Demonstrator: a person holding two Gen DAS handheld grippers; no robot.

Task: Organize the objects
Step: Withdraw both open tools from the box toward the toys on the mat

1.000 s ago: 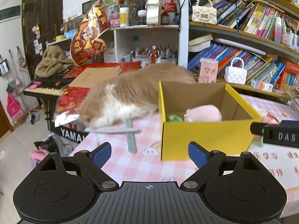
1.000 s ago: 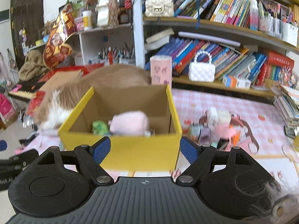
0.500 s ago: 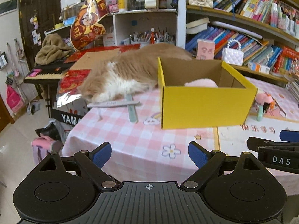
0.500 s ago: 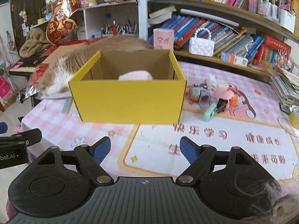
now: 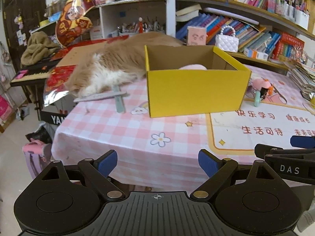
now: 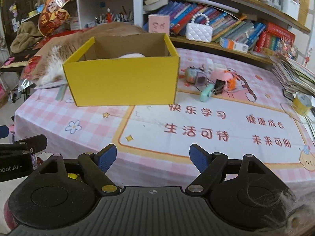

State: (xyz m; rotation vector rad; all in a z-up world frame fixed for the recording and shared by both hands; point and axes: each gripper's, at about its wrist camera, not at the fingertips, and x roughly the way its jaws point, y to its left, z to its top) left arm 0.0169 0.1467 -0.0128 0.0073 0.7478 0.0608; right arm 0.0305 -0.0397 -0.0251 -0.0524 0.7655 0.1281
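An open yellow cardboard box (image 5: 196, 90) stands on a table covered with a pink-and-white checked cloth (image 5: 122, 129), and everything else is placed around it. Inside the box, only the rounded top of a pale pink soft object (image 5: 194, 66) shows above the front wall. Behind the box and to its left lies a long-haired ginger-and-white cat (image 5: 110, 66), its head down on the cloth, touching a pair of grey flat strips (image 5: 110, 96) that cross each other just left of the box. To the right of the box sits a small cluster of loose items: a mint-green plastic piece (image 6: 206, 92), a black binder clip (image 6: 219, 86), a pink rounded toy (image 6: 221, 75) and a small grey-green cube (image 6: 192, 74). In front of the box and to its right the cloth carries a white panel with red Chinese characters (image 6: 196, 131). Far right of the box, near the table edge, is a yellow roll (image 6: 302, 102) beside a stack of books (image 6: 295, 76). The left gripper (image 5: 157, 162) hovers off the near table edge, well in front of the box, its blue-padded jaws spread wide and holding nothing. The right gripper (image 6: 151, 157) hovers over the near edge, in front of the box, jaws likewise wide apart and empty.
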